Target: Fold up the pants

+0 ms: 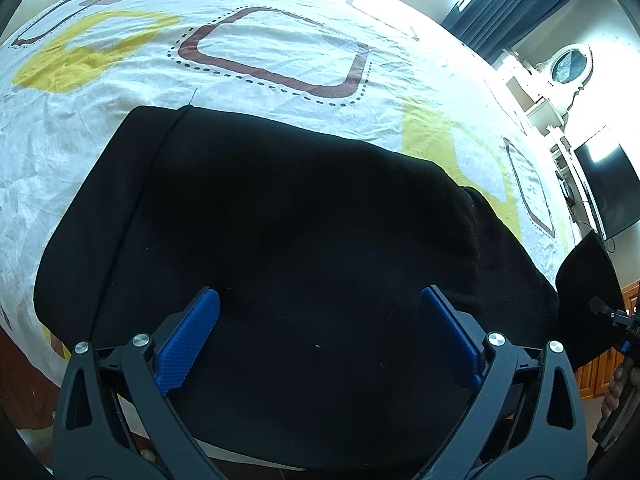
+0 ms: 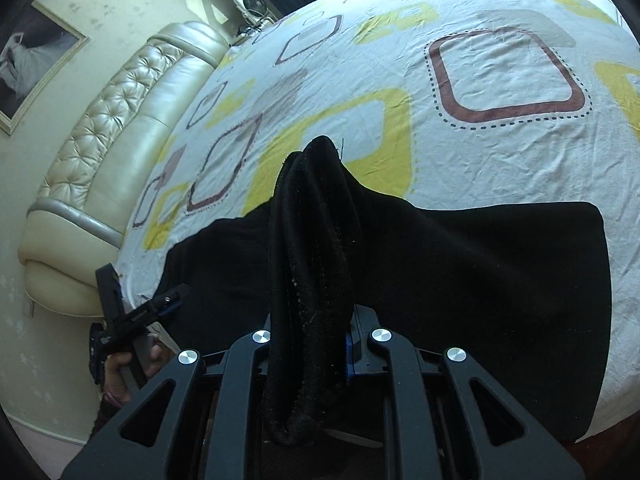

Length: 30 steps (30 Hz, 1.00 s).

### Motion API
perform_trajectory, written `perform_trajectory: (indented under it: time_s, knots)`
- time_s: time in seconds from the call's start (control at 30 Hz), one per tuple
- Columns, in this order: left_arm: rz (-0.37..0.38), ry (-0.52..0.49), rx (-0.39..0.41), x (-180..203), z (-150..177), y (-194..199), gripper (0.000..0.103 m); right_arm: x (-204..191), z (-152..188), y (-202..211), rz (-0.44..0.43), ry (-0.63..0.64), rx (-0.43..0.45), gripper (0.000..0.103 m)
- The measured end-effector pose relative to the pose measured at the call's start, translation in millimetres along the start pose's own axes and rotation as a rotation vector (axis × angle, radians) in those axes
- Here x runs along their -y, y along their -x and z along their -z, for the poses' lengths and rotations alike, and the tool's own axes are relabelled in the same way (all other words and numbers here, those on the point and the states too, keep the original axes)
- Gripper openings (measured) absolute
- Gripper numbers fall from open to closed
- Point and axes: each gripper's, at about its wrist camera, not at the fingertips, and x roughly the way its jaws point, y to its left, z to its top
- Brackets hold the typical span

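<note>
Black pants (image 1: 280,220) lie flat on a patterned bed sheet (image 1: 280,44). My left gripper (image 1: 320,336) is open above the pants near the bed's front edge, its blue pads (image 1: 188,344) wide apart with nothing between them. My right gripper (image 2: 310,344) is shut on a bunched end of the pants (image 2: 312,248), lifted off the bed so the cloth stands up in a ridge. The rest of the pants (image 2: 500,288) spreads flat to the right. The right gripper also shows at the right edge of the left wrist view (image 1: 612,314), holding a black flap (image 1: 588,288).
The sheet (image 2: 400,80) is white with yellow and brown squares. A cream tufted headboard (image 2: 120,128) curves along the left. A dark screen (image 1: 608,184) and white shelves (image 1: 552,112) stand past the bed's right side. The left gripper (image 2: 132,312) shows at left.
</note>
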Motion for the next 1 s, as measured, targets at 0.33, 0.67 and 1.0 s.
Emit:
perform_trajectory:
  time_s: [0.33, 0.67, 1.0]
  knots:
    - [-0.019, -0.014, -0.002, 2, 0, -2, 0.1, -22, 24, -52, 0.088, 0.043, -0.06, 0.016]
    - [-0.027, -0.016, -0.002, 2, 0, -4, 0.1, -32, 34, -68, 0.155, 0.075, -0.063, 0.016]
    - [-0.027, -0.017, -0.002, 2, -1, -5, 0.1, -55, 44, -83, 0.283, 0.173, -0.06, 0.017]
